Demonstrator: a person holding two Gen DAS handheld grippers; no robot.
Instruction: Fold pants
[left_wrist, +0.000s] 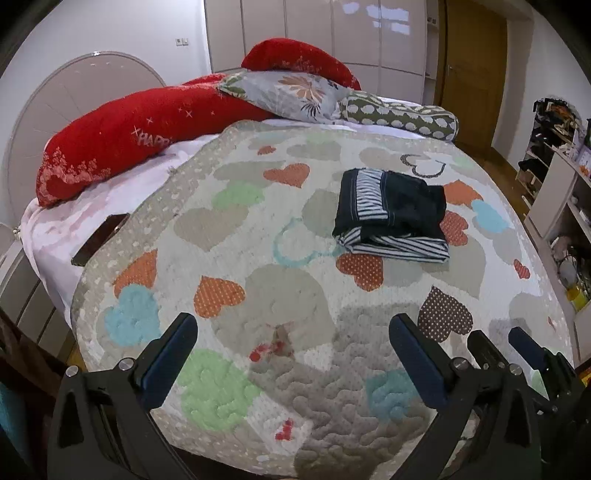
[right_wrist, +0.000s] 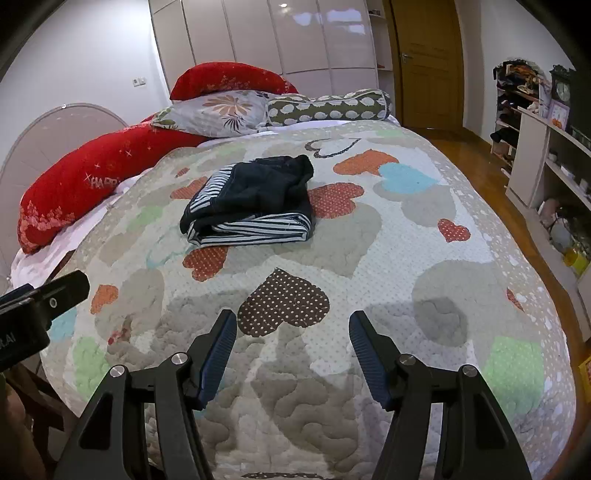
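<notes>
Dark navy pants with striped lining (left_wrist: 391, 216) lie folded into a compact bundle on the heart-patterned quilt (left_wrist: 258, 229), toward the far right of the bed. They also show in the right wrist view (right_wrist: 255, 201), in the middle of the bed. My left gripper (left_wrist: 293, 325) is open and empty, over the quilt's near edge, well short of the pants. My right gripper (right_wrist: 293, 323) is open and empty, also over the near part of the quilt. It shows at the right of the left wrist view (left_wrist: 502, 339).
Red pillows (left_wrist: 122, 147), a floral pillow (left_wrist: 288, 94) and a green bolster (left_wrist: 399, 116) lie at the head of the bed. A dark flat object (left_wrist: 99, 240) lies at the left bed edge. Shelves (right_wrist: 546, 166) and a wooden door (right_wrist: 428, 62) stand on the right.
</notes>
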